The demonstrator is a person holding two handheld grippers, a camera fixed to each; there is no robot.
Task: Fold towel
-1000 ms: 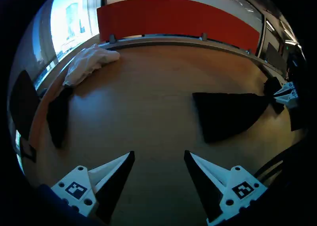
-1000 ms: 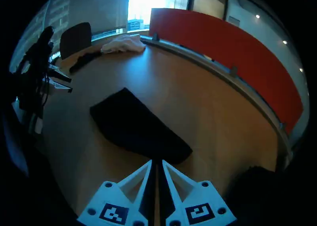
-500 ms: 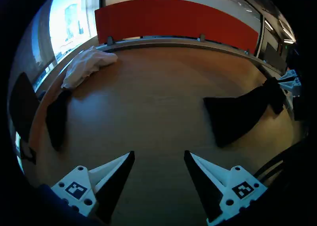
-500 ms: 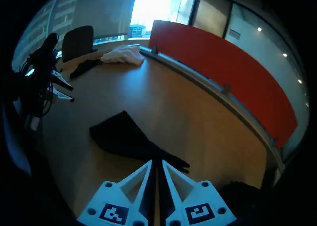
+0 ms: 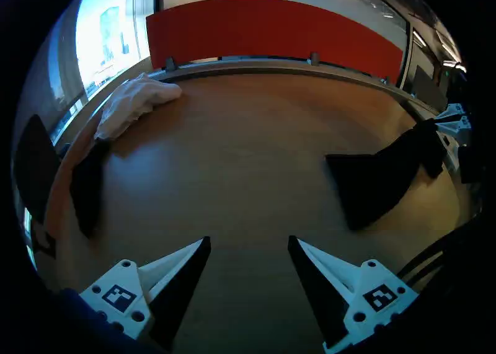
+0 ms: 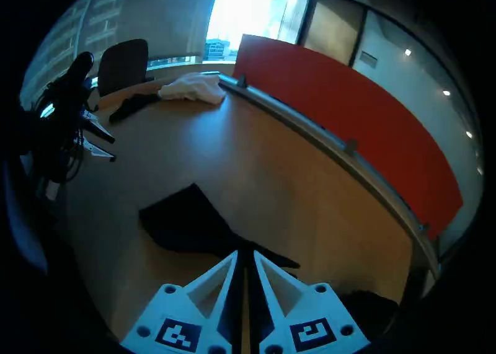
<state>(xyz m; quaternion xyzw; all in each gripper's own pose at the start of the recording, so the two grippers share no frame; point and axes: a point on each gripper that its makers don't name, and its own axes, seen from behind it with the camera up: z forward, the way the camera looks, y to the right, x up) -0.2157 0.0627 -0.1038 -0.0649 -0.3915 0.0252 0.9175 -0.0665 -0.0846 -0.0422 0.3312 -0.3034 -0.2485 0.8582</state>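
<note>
Left gripper (image 5: 248, 239): fingers spread wide with nothing between them, held over bare wood.
Right gripper (image 6: 246, 253): fingers pinched together on the near edge of the black towel (image 6: 180, 221), both pressing on the cloth.
Black towel: most of it lies flat on the table (image 5: 248, 143). One end is lifted off the wood and drawn to a narrow point at the right gripper (the left gripper view shows this at its far right).
Table: light wood, long, with a curved far edge.
Dark cloth (image 5: 87, 180): lies flat by the table's left edge, well apart from the towel.
Chair (image 6: 124, 62): dark, just beyond that edge.
White cloth (image 5: 133, 100): a crumpled heap past the dark cloth, near the far corner.
Red partition (image 5: 273, 31): stands upright along the table's far edge.
Window (image 5: 105, 38): bright, behind the corner with the white cloth.
</note>
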